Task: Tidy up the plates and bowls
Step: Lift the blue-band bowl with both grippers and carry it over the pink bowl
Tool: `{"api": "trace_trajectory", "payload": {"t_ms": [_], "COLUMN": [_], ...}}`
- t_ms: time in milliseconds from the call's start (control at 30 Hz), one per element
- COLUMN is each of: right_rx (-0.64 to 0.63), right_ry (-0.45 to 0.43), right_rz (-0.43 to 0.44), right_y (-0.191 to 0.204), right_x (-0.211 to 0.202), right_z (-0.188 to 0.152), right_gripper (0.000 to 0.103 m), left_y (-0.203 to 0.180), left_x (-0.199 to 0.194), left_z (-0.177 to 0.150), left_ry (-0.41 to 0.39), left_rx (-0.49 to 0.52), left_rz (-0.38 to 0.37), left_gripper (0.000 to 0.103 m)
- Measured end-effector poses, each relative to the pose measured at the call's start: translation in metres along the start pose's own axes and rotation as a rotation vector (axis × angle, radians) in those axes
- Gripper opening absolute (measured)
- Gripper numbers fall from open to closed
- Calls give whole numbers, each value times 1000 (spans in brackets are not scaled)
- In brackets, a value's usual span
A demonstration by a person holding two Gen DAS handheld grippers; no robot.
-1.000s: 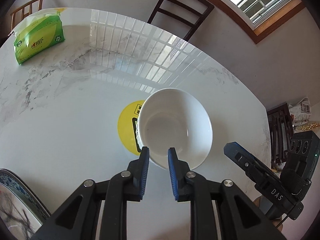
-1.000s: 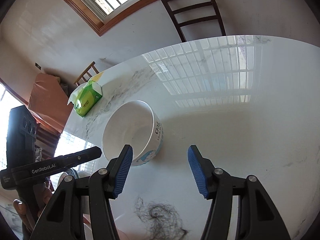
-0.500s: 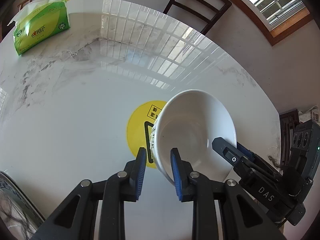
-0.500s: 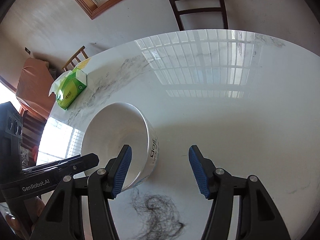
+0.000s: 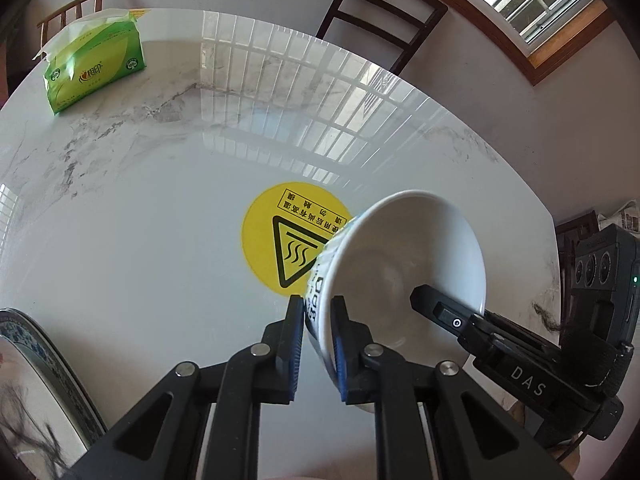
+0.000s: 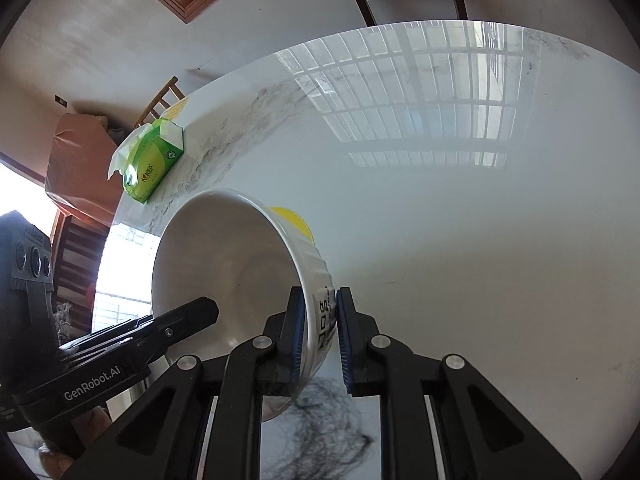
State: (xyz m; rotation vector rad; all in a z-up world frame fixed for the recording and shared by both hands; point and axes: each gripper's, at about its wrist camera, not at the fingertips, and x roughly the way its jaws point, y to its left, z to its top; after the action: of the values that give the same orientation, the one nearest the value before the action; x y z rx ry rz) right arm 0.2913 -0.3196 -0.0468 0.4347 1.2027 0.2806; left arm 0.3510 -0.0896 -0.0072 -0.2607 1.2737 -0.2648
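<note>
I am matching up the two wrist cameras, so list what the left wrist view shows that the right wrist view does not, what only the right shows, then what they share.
Only the left wrist view: the whole round yellow warning sticker with its triangle, and the blue-patterned rim of a plate at lower left.

Only the right wrist view: a brown covered piece of furniture beyond the table edge.

Both: the tilted white ceramic bowl, its wall clamped by the left gripper and the right gripper, the green tissue pack, the white marble table and a dark wooden chair.
</note>
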Motion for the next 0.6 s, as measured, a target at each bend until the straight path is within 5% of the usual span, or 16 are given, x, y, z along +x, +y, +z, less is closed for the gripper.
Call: {"api": "trace_trajectory", "payload": {"t_ms": [600], "right_rx": [-67], "right_ry": [-2], "right_rz": [84], "right_y": [48], "right_x": [-100], "right_z": [-95], "right_gripper": [18], "left_y": [-5], "left_x": [-116], "left_z": [-117], "left_ry": [-85], "left_rx": [40], "left_rz": [-42], "left_gripper": [15]}}
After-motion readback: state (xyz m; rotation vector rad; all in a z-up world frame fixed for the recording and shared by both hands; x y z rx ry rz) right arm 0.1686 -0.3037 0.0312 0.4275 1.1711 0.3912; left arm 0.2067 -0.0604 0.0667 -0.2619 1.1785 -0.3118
